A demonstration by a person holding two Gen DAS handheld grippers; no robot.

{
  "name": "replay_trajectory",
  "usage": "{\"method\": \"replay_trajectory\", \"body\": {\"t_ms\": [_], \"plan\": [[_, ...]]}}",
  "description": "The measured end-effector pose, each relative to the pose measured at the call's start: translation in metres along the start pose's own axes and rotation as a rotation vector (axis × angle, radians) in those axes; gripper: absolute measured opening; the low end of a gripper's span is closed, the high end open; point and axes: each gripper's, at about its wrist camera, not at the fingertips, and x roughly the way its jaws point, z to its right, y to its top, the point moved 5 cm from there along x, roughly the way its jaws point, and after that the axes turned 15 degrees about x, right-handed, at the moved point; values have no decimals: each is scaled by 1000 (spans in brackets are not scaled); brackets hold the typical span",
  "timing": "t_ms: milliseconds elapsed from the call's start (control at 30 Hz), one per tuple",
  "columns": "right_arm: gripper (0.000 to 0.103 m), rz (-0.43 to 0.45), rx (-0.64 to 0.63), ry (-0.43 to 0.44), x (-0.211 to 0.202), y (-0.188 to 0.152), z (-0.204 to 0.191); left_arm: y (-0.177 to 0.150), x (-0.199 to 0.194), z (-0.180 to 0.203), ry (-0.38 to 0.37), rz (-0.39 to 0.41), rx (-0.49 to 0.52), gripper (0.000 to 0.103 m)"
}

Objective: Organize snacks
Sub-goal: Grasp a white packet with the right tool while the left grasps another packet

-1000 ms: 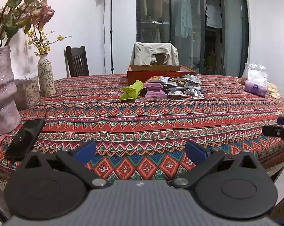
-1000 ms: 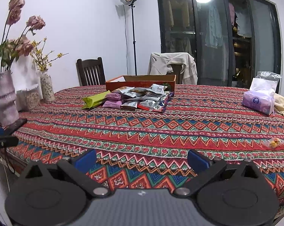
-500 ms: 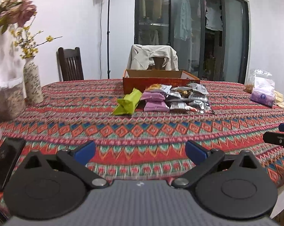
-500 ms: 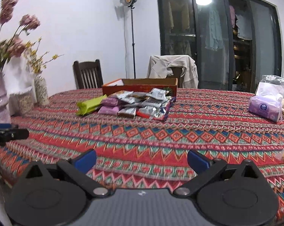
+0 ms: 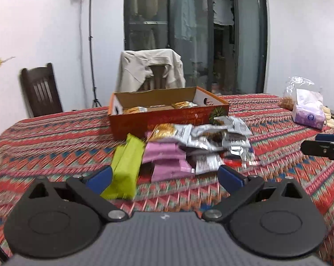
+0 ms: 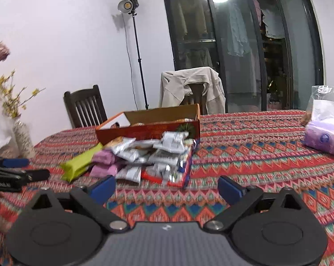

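Note:
A pile of snack packets lies mid-table on the patterned cloth: a green packet, pink packets and several silver ones. Behind it stands an open orange cardboard box with a few packets inside. My left gripper is open just short of the pile, its left fingertip beside the green packet. My right gripper hovers before the silver packets and a red pack; its jaws are closing with nothing between them. Each gripper shows at the edge of the other's view.
A purple tissue pack in a plastic bag sits at the table's right. A vase with yellow flowers stands at the left. Two chairs, one draped with a beige jacket, and a lamp stand are behind the table.
Both grippers have moved forward over the table toward the snack pile, which now looks much larger. The big vase and the black phone have dropped out of the left view.

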Motion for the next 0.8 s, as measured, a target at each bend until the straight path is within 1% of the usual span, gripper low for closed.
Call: {"method": "replay_trajectory", "body": {"t_ms": [133, 200, 267, 300, 333, 367, 500, 533, 567, 600, 667, 700, 733, 800], "plan": [[93, -30, 13, 10, 42, 20, 1, 20, 46, -10, -17, -20, -15, 103], [89, -41, 18, 19, 64, 27, 1, 27, 72, -15, -25, -43, -25, 103], [87, -50, 34, 16, 89, 36, 1, 34, 95, -18, -30, -48, -25, 102], [83, -49, 40, 16, 100, 38, 1, 37, 106, -19, -32, -46, -20, 101], [81, -50, 43, 19, 110, 41, 0, 40, 117, -20, -41, -46, -16, 97], [81, -55, 48, 19, 122, 44, 0, 41, 126, -20, -51, -49, -13, 93], [79, -67, 52, 19, 158, 50, -1, 43, 155, -17, -112, -56, -15, 86], [77, -73, 51, 13, 166, 49, 0, 41, 161, -16, -122, -61, -14, 83], [69, -81, 60, 13, 174, 48, 1, 39, 165, -14, -134, -75, -11, 79], [60, -87, 67, 22, 177, 45, 2, 36, 168, -13, -145, -83, -4, 79], [53, -97, 73, 39, 185, 40, 5, 33, 168, -12, -149, -68, -5, 73], [49, -99, 76, 39, 186, 37, 7, 32, 167, -11, -150, -63, -3, 71], [48, -97, 84, 44, 185, 36, 8, 32, 167, -11, -152, -54, -3, 63], [44, -87, 93, 61, 182, 37, 8, 33, 165, -8, -166, -44, 2, 60]]}}
